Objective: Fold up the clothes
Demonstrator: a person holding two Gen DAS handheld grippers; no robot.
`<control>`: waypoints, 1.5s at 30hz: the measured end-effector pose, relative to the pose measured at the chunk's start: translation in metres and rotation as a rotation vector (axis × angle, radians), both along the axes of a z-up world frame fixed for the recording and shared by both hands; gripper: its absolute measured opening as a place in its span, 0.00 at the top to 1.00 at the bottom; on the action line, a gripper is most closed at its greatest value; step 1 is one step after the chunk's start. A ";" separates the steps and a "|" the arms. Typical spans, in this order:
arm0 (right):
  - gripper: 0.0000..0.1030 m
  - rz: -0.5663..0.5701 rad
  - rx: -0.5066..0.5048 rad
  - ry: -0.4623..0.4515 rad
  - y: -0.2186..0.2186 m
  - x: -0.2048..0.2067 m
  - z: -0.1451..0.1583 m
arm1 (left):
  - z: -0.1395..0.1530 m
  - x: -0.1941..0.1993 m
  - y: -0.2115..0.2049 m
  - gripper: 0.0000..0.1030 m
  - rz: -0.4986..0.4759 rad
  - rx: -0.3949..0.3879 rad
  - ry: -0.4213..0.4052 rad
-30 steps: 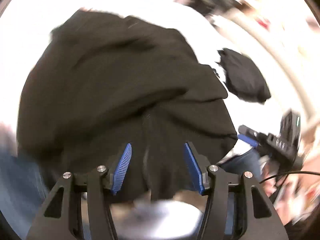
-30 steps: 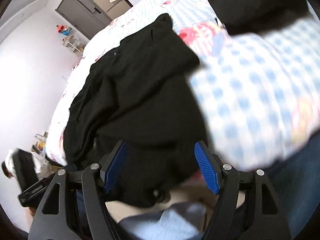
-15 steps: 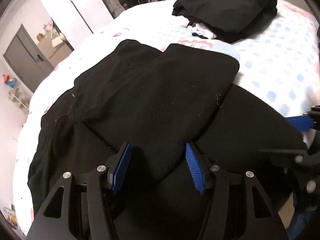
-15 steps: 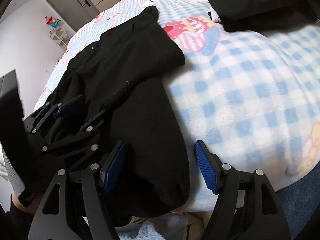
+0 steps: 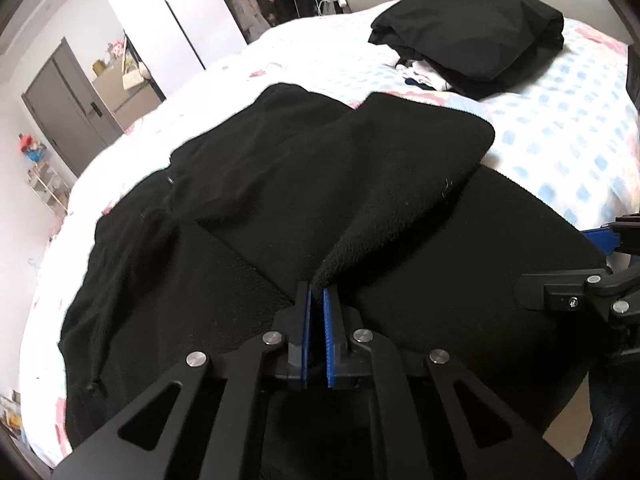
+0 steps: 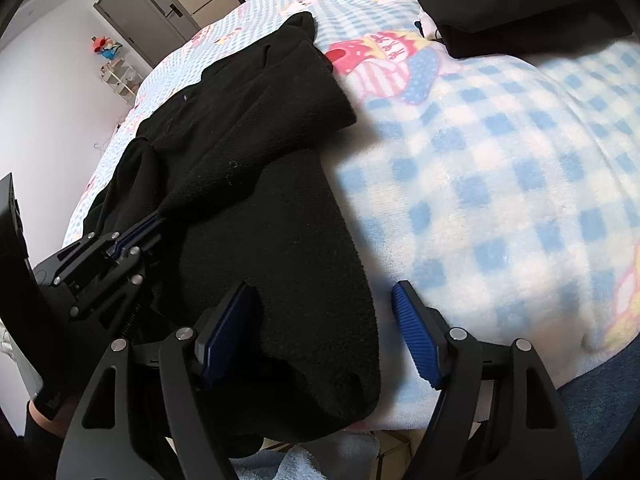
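A black fleece garment (image 5: 280, 184) lies spread across a bed covered in a blue-and-white checked blanket (image 6: 500, 184). The left gripper (image 5: 316, 300) is clenched on a folded-over edge of the fleece, its blue pads pinching the cloth. The right gripper (image 6: 324, 332) is released, its jaws spread wide to either side of the garment's near end at the bed's edge. Farther up the bed sits a pile of folded black clothes (image 5: 468, 36).

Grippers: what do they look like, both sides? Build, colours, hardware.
Left gripper and right gripper match: matte black linkage arms with triangular cut-outs, silver round pivot screws, and ribbed blue pads on two fingers. No cables or markings visible.
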State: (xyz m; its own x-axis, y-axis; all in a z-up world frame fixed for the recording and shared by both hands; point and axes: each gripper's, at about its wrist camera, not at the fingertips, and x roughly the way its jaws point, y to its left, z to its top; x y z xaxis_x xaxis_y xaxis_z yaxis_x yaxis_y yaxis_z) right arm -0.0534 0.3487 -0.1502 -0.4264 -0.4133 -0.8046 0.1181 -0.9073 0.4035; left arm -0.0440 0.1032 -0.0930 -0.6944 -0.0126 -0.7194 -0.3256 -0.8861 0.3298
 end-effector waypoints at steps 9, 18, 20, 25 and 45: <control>0.35 -0.025 0.007 -0.003 0.006 0.003 0.002 | 0.018 -0.001 -0.033 0.96 0.052 -0.030 0.015; 0.36 -0.052 -0.020 -0.004 0.015 0.008 0.017 | 0.019 0.002 -0.063 0.96 0.120 0.121 -0.046; 0.35 -0.038 -0.060 0.025 0.017 0.005 0.032 | 0.023 0.003 -0.068 0.94 0.129 0.177 -0.060; 0.28 0.069 -0.086 0.071 -0.004 -0.017 0.054 | 0.023 0.019 -0.090 0.75 0.149 0.343 -0.096; 0.27 0.184 -0.072 0.062 -0.057 -0.017 0.065 | 0.039 0.034 -0.131 0.46 0.087 0.255 0.020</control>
State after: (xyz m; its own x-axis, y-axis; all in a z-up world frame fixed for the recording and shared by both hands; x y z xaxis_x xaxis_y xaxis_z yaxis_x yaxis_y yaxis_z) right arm -0.0708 0.2915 -0.0856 -0.3860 -0.5441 -0.7450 0.3053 -0.8374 0.4534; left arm -0.0105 -0.0274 -0.0543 -0.7125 0.1068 -0.6935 -0.2400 -0.9658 0.0979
